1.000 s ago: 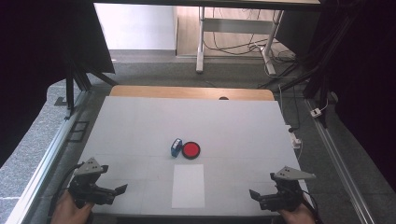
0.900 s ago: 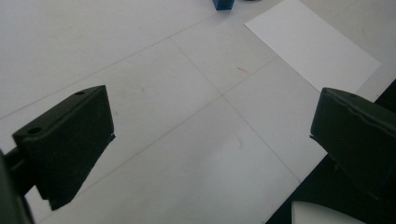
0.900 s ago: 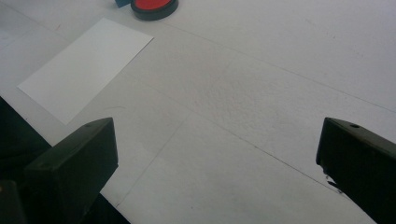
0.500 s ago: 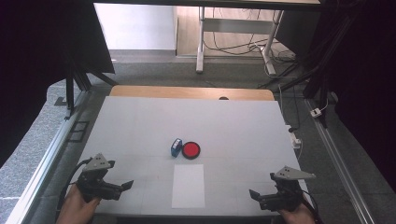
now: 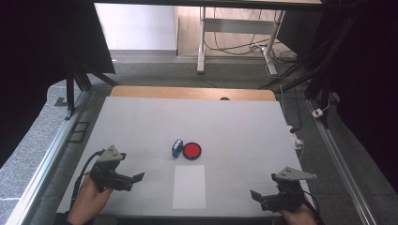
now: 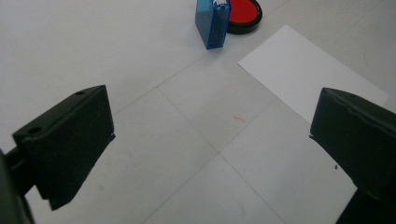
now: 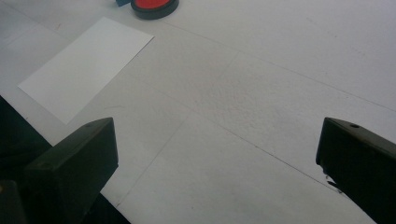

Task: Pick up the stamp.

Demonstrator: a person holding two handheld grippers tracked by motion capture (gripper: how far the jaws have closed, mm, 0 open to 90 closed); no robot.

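With both jaws held wide, the blue stamp (image 5: 177,147) beside the red ink pad (image 5: 192,150) could be knocked over if the left gripper (image 5: 137,177) is pushed in too fast.

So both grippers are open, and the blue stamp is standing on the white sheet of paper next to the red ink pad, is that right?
Not quite. The blue stamp stands on the bare table, beyond the white sheet of paper, not on it. The left gripper view shows the gap. The rest holds: it sits next to the red ink pad, and the left gripper and right gripper are both open.
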